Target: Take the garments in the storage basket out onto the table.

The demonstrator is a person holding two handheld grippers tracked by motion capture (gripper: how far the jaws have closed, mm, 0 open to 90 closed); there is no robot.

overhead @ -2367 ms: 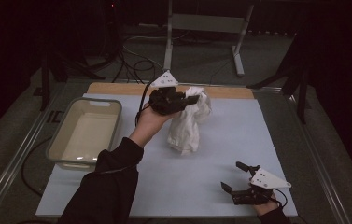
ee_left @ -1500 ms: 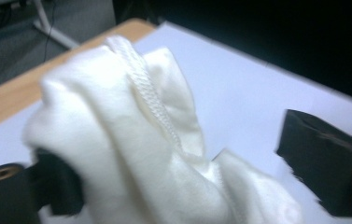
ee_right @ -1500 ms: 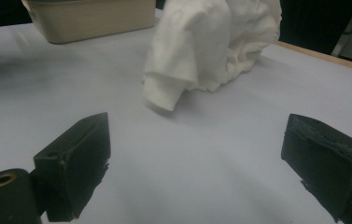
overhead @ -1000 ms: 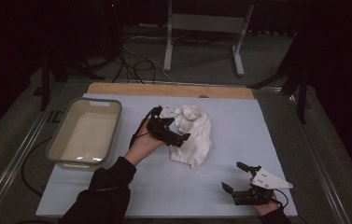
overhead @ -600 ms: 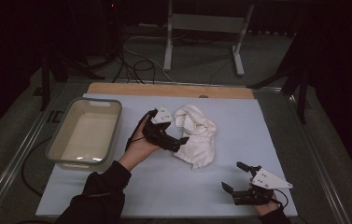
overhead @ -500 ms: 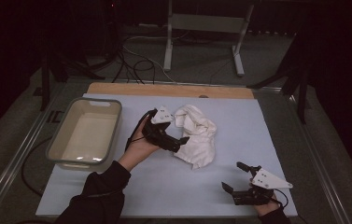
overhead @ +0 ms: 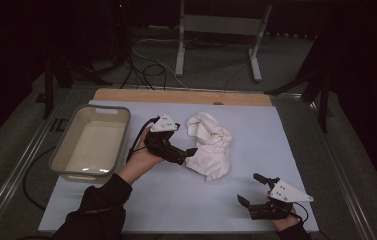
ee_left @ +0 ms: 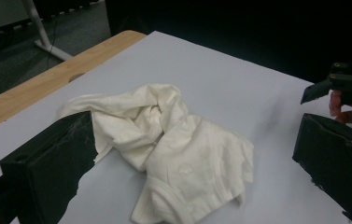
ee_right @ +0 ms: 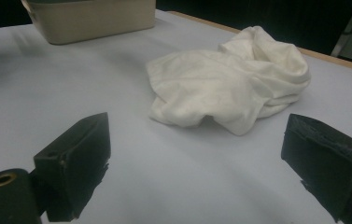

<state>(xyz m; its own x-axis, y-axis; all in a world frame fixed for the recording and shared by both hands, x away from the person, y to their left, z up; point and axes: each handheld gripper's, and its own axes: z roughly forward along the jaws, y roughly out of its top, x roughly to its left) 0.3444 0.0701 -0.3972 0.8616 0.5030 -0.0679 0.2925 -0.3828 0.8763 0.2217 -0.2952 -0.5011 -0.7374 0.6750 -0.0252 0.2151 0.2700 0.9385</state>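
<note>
My left tongs [overhead: 188, 152] are spread wide apart, and they hold nothing. The white cloth [overhead: 209, 145] lies crumpled on the pale blue mat [overhead: 176, 200], just in front of these jaws. In the left gripper view one edge of the cloth comes very close to my left jaw (I cannot tell if it touches it), while the other jaw stands clear of the fabric. The grey plate sits on top of these tongs and my left hand [overhead: 138, 162] grips them from behind.

My right tongs [overhead: 253, 192] are also apart and empty. They rest low on the mat, near the edge close to me. From them, the cloth is ahead and between the lines of the two jaws, well apart from the tips.

The beige tub [overhead: 92, 142] stands behind my left tongs, on the side away from the cloth. In the right gripper view it is far ahead, beyond the cloth and to the left.
</note>
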